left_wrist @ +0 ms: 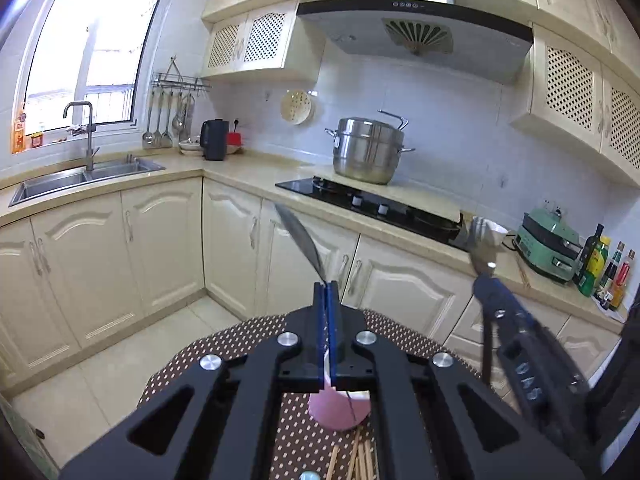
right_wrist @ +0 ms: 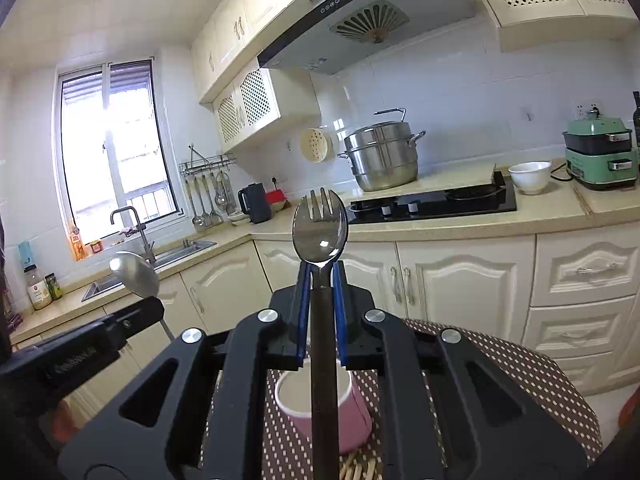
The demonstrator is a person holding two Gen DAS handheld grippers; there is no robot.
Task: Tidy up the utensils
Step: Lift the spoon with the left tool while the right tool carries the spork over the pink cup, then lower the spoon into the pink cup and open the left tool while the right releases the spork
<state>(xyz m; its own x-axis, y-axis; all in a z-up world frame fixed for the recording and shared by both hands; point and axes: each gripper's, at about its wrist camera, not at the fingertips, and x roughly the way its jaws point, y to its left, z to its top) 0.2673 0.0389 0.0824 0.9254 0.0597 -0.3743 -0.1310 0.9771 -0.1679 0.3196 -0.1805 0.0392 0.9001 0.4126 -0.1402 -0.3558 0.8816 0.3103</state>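
both claws raised over the table, one utensil in each

your left gripper [left_wrist: 327, 285] is lifted above the table and tilted a little downward toward the lower cabinets. its blue pads are pressed together on the thin handle of a spoon [left_wrist: 301, 240], seen edge-on there, whose bowl rises ahead of the tips and leans up and to the left. in the right wrist view that same spoon shows its rounded bowl, sticking up from the left claw at the left edge.

your right gripper [right_wrist: 321, 270] points nearly level at the counter. its pads are closed against the dark handle of a spork [right_wrist: 320, 228]. the tined head stands upright just past the fingertips, and the handle runs back between the fingers toward the camera. from the left wrist view, this claw [left_wrist: 486, 276] sits off to the right at about the same height, its utensil end-on and blurred.

below and behind both sets of fingertips stands one pink paper cup [right_wrist: 324, 412], upright with its mouth open, on the brown dotted tablecloth [right_wrist: 520, 364]. the spork's handle crosses in front of the cup in that view; whether it touches the rim i cannot tell. nearer to you than the cup lies a loose bundle of wooden chopsticks [left_wrist: 360, 460], partly hidden by the claw bodies, so their number cannot be counted.

count: two claws, one spoon, one spork, one cup.
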